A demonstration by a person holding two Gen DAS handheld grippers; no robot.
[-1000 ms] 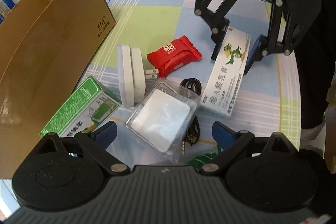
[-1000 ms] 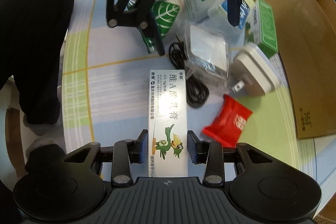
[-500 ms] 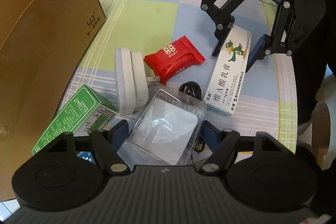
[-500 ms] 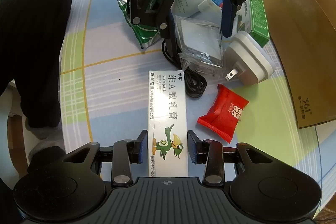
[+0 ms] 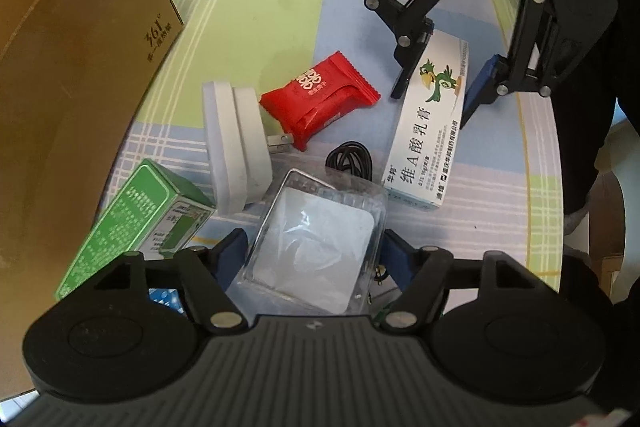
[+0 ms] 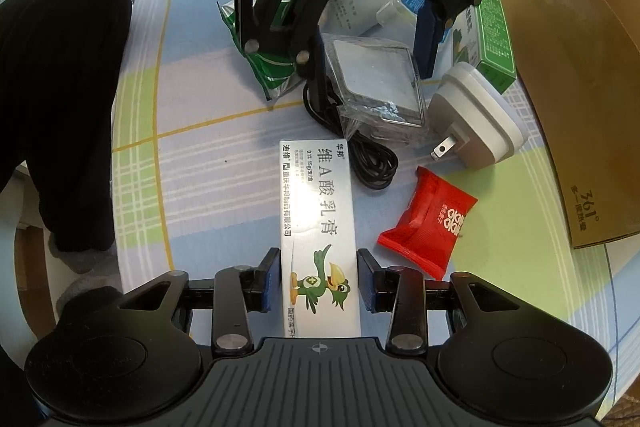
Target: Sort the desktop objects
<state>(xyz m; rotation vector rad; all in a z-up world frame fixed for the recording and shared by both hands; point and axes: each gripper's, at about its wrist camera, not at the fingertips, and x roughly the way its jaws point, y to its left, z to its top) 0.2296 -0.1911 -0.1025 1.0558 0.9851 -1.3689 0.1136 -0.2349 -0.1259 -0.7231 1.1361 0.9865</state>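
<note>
Both grippers poised to pick, nothing lifted yet.
Our left gripper (image 5: 314,253) straddles the clear packet (image 5: 316,247), our right gripper (image 6: 318,287) the ointment box (image 6: 318,223); both jaws stand just wide of things lying flat on the table (image 6: 208,163). Next we squeeze, lift, probably toward the cardboard box (image 6: 560,75).

A long white cardboard ointment box with a green cartoon bird (image 6: 318,223) lies flat. Near it lie a red foil snack packet (image 6: 430,223), a white wall charger (image 6: 472,115), a clear-wrapped white square pad (image 5: 312,245), a coiled black cable (image 6: 372,163) and a green carton (image 5: 132,223).
</note>
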